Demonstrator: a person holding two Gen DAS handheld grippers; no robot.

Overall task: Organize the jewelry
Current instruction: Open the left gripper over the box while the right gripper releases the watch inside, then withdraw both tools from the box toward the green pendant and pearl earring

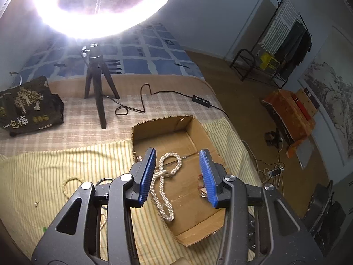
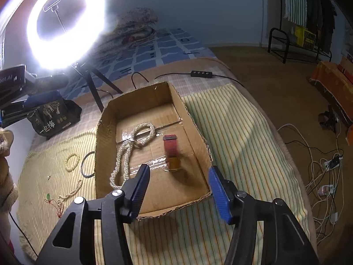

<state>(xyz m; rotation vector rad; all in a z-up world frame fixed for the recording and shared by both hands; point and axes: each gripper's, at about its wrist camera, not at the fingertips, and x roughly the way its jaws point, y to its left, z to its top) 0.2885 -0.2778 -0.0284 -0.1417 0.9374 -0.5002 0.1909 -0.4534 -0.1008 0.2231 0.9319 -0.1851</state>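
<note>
Cardboard box (image 2: 106,132) sits on the striped yellow cloth (image 2: 231,132) over the bed, serving as the collecting tray. Inside it: long pearl necklace (image 2: 125,152) looped along the left half, red-strapped watch (image 2: 171,149) lying toward the right wall. Left hand-held gripper (image 1: 177,174) hangs over the box, jaws parted, nothing pressed between them; the necklace lies on the box floor below the gap. Right hand-held gripper (image 2: 178,190) hovers at the near rim, jaws wide and empty, watch beyond them. Outside on the cloth, left of the box: bead bracelet (image 2: 72,161), dark bangle (image 2: 85,165), smaller beaded string (image 2: 68,193), probably awaiting pickup. Ring light (image 2: 64,24) on its tripod lights the work.
</note>
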